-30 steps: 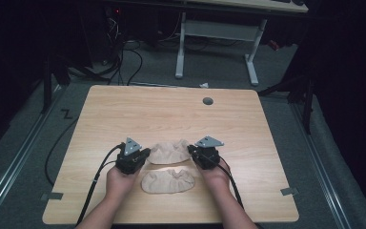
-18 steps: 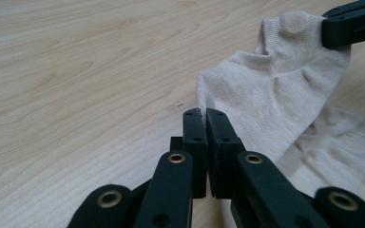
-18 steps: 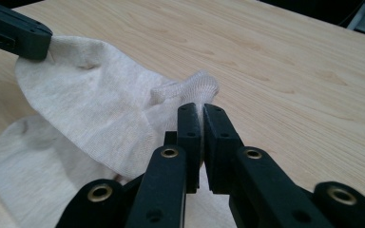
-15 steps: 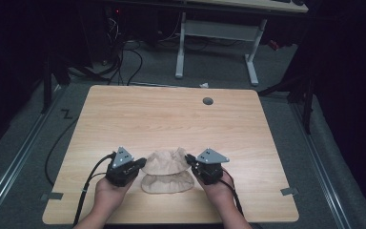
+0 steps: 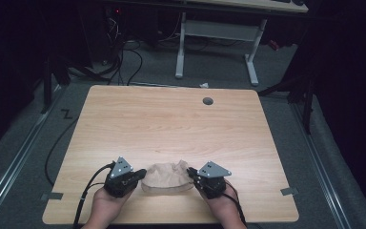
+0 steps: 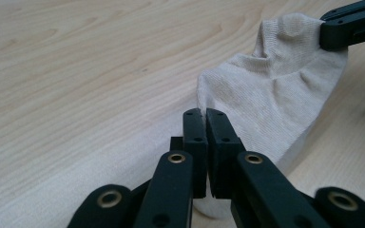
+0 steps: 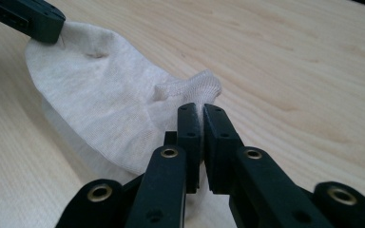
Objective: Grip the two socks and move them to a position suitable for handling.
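Beige knit sock (image 5: 167, 176) lay near the front edge of the tabletop (image 5: 171, 124), folded over. The left gripper (image 5: 139, 174) pinched its left end, the right gripper (image 5: 191, 172) its cuff, fingers clamped tight. Folding looked nearly done; next, probably release and flatten it.

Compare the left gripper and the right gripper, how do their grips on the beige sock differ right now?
The left gripper pinches the beige sock at its left end; the right gripper pinches its right end. By the right gripper's jaws a small cuff-like fold sticks up; by the left gripper's jaws the fabric looks smoother. Both are shut on the sock, near the table's front edge.
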A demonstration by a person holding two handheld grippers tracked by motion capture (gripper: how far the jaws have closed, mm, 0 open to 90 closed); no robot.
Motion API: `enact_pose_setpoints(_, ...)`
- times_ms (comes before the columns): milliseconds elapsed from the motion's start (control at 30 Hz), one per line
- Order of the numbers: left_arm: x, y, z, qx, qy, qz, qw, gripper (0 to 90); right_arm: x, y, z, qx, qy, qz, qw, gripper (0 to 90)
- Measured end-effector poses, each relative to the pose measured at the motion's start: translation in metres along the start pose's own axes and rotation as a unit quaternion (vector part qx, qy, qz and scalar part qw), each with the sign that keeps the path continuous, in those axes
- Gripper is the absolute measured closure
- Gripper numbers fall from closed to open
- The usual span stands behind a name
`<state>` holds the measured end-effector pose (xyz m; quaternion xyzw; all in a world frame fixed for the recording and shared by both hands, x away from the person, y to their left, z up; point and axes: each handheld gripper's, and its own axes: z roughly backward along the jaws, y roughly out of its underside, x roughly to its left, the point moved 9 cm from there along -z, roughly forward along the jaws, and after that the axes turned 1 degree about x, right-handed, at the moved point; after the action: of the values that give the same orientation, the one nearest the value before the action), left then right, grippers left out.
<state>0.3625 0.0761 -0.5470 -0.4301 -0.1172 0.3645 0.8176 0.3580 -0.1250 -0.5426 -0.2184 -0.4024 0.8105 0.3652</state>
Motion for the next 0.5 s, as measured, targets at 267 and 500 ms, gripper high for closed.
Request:
enact_pose_setpoints(267,0.0,0.01,-0.003,0.025,-0.013,-0.014,0.9995,87.7,0.004,0.019,-0.003,0.035,-0.011,0.001,0.9993,86.0)
enact_pose_setpoints(500,0.001,0.012,-0.006,0.032,-0.019,-0.025,0.999,87.7,0.002,0.02,-0.004,0.039,-0.009,0.007,0.9992,85.9)
